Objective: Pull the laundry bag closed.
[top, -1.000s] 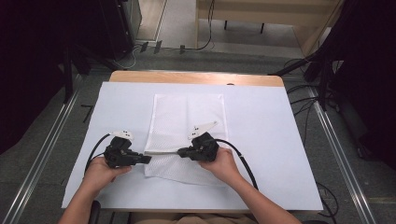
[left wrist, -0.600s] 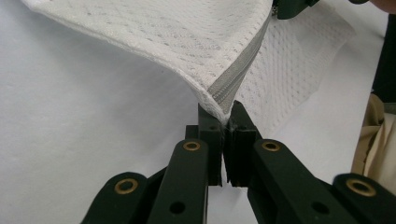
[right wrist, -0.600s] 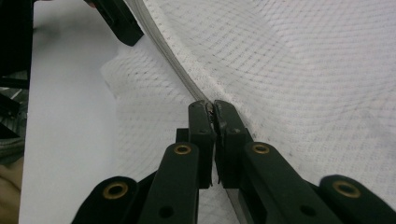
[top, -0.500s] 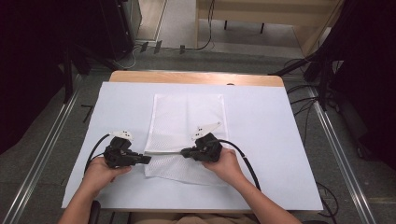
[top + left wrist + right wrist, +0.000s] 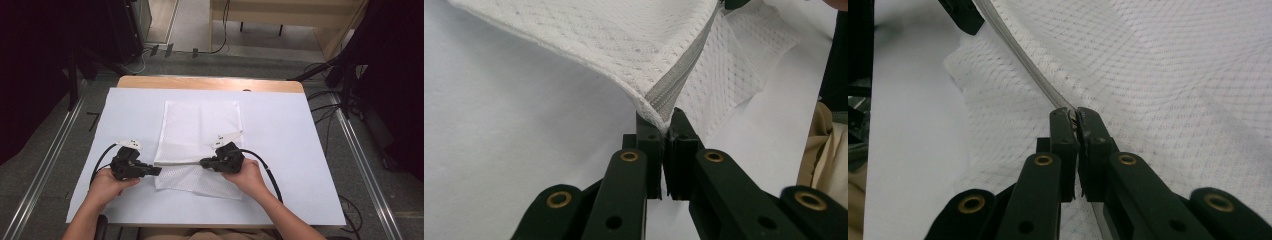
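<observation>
A white mesh bag (image 5: 200, 145) lies mid-desk. My left tool (image 5: 665, 131) pinches the zipper's (image 5: 674, 85) end at the bag's left edge. My right tool (image 5: 1074, 120) is pressed together on what seems the slider, about two-thirds along. Which way it is running, I cannot tell.
</observation>
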`<act>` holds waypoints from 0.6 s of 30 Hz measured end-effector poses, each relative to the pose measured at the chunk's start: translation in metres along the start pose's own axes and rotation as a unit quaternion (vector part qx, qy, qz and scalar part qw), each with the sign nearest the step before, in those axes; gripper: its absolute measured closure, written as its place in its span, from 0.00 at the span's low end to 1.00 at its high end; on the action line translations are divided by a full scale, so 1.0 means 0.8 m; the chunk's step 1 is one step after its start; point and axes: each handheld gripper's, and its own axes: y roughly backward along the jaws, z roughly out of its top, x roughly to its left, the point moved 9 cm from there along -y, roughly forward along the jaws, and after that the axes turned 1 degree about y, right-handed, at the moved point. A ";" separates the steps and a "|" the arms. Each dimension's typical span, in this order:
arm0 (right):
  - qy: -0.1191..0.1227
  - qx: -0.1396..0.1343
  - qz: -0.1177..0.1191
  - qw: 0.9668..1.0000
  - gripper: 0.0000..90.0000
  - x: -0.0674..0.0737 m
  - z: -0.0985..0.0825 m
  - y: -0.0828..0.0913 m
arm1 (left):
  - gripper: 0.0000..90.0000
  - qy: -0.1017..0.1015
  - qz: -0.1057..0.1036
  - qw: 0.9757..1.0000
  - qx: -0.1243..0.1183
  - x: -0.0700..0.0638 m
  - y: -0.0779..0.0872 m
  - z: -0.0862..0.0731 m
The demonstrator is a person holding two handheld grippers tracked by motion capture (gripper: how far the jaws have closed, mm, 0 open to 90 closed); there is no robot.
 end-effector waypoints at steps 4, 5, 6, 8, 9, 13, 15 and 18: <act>-0.005 0.001 -0.003 1.000 0.98 -0.002 -0.002 0.002 | 0.97 0.000 -0.001 1.000 0.000 0.000 0.000 0.000; -0.003 0.001 -0.002 1.000 0.98 -0.003 -0.002 0.003 | 0.97 0.000 -0.001 1.000 0.000 0.000 0.000 0.000; -0.004 0.001 -0.003 1.000 0.98 -0.003 -0.003 0.003 | 0.97 0.001 -0.002 1.000 -0.001 0.000 0.000 0.000; -0.001 0.000 -0.004 1.000 0.98 -0.004 -0.003 0.004 | 0.97 0.002 -0.002 1.000 -0.001 0.000 0.000 0.000; -0.002 0.000 -0.004 1.000 0.98 -0.004 -0.003 0.005 | 0.97 0.002 -0.003 1.000 -0.002 0.000 0.000 0.000; -0.003 0.001 -0.004 1.000 0.98 -0.005 -0.005 0.008 | 0.97 0.002 -0.003 1.000 -0.001 -0.001 0.000 0.000; -0.004 0.004 -0.005 1.000 0.98 -0.004 -0.007 0.009 | 0.97 0.002 -0.004 1.000 -0.001 -0.001 0.001 0.000; -0.001 0.004 -0.005 1.000 0.98 -0.005 -0.008 0.011 | 0.98 0.002 -0.005 1.000 -0.001 -0.001 0.001 0.000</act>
